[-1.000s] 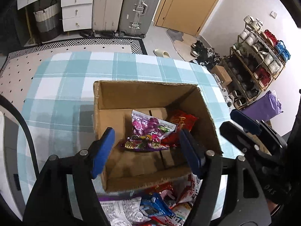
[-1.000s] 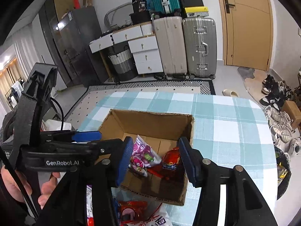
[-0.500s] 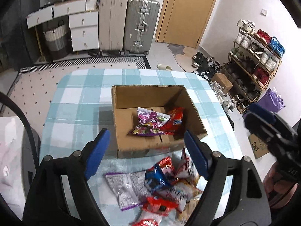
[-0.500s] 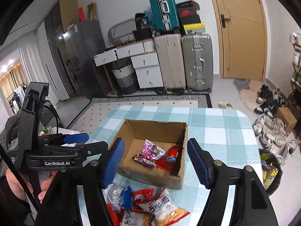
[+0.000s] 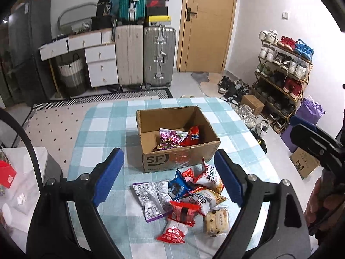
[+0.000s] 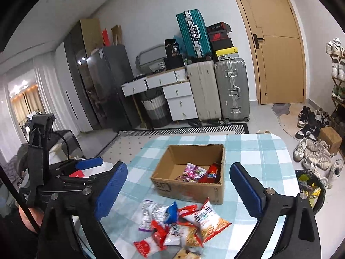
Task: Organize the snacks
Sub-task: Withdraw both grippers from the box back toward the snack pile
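Standing on a checked table (image 5: 103, 129), an open box (image 5: 179, 161) holds two snack packets (image 5: 179, 138). More snacks (image 5: 185, 196) lie heaped just before it. Both grippers, left (image 5: 170, 177) and right (image 6: 179, 190), hover empty, jaws just widened, released.

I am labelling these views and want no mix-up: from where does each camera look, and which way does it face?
Left wrist: sits on the left gripper, looking down across the table at the box and snack pile; the right gripper and a hand show at right.
Right wrist: sits on the right gripper, facing the same box and pile; the left gripper shows at left.
Shared: box, pile, table, suitcases, door.
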Action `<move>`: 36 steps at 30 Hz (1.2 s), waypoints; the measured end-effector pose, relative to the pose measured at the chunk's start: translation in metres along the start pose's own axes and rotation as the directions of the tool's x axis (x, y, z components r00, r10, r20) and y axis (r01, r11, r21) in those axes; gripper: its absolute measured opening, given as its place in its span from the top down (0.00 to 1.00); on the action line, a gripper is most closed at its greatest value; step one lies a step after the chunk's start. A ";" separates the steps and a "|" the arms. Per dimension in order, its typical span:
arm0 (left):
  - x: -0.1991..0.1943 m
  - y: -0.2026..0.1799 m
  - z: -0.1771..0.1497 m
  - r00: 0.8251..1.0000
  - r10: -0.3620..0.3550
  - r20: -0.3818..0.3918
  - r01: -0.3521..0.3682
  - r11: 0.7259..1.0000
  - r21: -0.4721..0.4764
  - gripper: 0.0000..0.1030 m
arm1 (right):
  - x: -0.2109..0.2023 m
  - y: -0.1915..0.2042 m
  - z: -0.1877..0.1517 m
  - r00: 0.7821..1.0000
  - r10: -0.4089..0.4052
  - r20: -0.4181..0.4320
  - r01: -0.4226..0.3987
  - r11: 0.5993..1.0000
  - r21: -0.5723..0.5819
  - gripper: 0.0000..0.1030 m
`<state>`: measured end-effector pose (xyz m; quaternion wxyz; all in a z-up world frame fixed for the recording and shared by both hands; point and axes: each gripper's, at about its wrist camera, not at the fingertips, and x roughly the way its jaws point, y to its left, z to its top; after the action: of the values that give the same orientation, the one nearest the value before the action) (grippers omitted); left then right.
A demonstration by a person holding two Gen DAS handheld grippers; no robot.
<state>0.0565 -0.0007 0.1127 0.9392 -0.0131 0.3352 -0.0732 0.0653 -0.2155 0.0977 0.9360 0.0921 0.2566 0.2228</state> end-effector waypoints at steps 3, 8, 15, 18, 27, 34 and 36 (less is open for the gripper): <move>-0.022 -0.006 -0.014 0.999 0.023 0.040 -0.024 0.999 0.033 0.17 | -0.015 0.002 -0.008 1.000 0.019 0.010 -0.019 1.000 0.009 0.03; -0.054 -0.008 -0.047 0.993 0.020 0.119 -0.021 1.000 0.012 0.00 | -0.032 0.002 -0.036 0.999 0.026 0.031 -0.027 1.000 0.006 0.00; -0.057 -0.004 -0.096 0.988 0.047 0.145 -0.046 0.999 -0.009 0.01 | -0.036 -0.007 -0.083 0.999 0.005 0.031 -0.005 1.000 0.012 0.00; -0.043 -0.001 -0.118 0.989 0.057 0.136 -0.056 0.998 -0.010 0.00 | -0.034 -0.011 -0.101 0.999 -0.008 0.032 0.008 1.000 -0.003 0.00; 0.016 0.003 -0.161 0.992 0.111 0.068 -0.110 0.994 -0.006 0.01 | -0.011 -0.026 -0.151 1.000 -0.017 0.017 0.018 1.000 -0.015 0.00; 0.054 -0.002 -0.175 0.996 0.090 -0.028 -0.089 0.995 0.047 0.01 | 0.006 -0.033 -0.164 0.997 -0.005 -0.078 0.006 1.000 0.017 0.00; 0.065 -0.003 -0.181 0.994 0.092 -0.063 -0.088 0.995 0.050 0.01 | 0.009 -0.034 -0.166 0.996 -0.010 -0.088 0.011 1.000 0.018 0.00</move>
<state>-0.0086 -0.0089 -0.0682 0.9301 0.0268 0.3643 -0.0391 -0.0014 -0.2321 -0.0571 0.9241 0.0894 0.2999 0.2194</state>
